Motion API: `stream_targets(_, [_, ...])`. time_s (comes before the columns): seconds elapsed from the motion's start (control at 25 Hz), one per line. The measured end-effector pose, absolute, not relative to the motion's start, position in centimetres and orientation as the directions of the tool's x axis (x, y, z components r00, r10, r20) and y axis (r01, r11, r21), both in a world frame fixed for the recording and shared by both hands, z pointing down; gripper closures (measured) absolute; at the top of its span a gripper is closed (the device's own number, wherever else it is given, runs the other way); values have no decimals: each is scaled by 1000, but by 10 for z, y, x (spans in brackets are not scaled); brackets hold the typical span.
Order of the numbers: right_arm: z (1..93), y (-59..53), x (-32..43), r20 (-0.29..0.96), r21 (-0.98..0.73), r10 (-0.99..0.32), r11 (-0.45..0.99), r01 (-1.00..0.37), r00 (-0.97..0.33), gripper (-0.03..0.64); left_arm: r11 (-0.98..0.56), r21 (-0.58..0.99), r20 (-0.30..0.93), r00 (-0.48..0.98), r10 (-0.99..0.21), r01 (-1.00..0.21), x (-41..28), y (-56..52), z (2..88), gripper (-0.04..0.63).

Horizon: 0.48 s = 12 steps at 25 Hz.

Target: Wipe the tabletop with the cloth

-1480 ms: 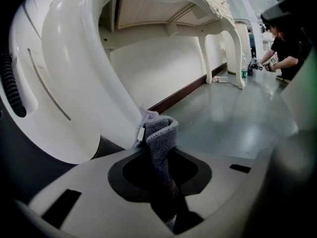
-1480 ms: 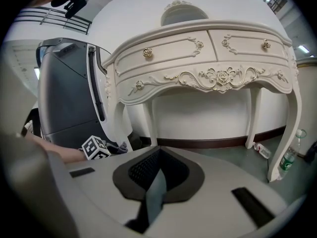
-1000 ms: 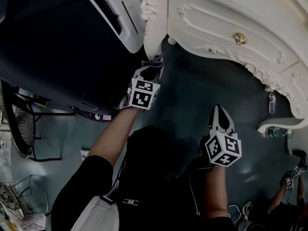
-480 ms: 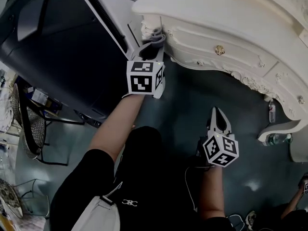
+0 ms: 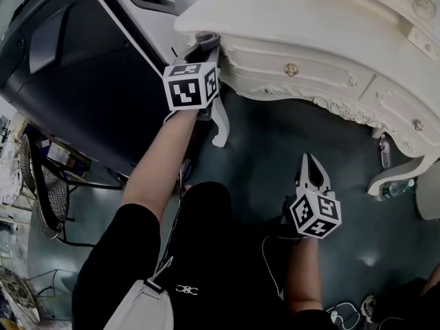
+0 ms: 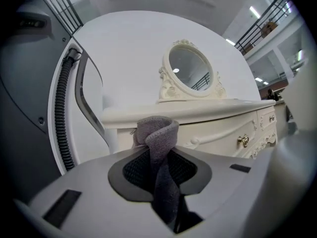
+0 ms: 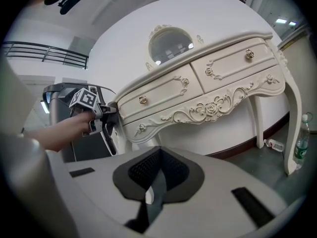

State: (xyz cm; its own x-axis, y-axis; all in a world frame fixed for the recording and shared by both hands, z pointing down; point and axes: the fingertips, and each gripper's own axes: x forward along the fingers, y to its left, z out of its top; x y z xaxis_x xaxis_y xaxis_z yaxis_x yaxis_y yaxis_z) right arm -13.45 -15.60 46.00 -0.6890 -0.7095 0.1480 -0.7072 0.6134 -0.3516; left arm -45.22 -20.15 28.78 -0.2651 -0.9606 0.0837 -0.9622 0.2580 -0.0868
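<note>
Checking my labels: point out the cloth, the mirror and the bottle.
cloth [image 6: 159, 140], left gripper view, its folded top.
mirror [image 6: 190, 75], left gripper view, the glass.
bottle [image 7: 301, 148], right gripper view, its body.

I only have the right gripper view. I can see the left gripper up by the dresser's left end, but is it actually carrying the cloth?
Observer: Yes. The left gripper view shows the left gripper shut on a grey cloth, bunched at the jaw tips.
Operator: Is it on the tabletop?
Observer: Not on top. The cloth's upper fold sits about level with the tabletop edge, in front of it; contact is unclear.
Operator: Where's my right gripper?
Observer: In the head view, the right gripper hangs over the dark floor, apart from the dresser.
</note>
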Motion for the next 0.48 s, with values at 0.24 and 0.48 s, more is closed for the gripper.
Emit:
stream_targets(0.24, [455, -152, -115, 145, -342, -730, 597, -726, -668, 605, 263, -145, 81, -276, -958, -954, -425, -206, 289, 505])
stream_targets(0.48, [448, -147, -105, 142, -322, -732, 602, -730, -666, 606, 218, -157, 65, -230, -971, -963, -392, -204, 280, 505])
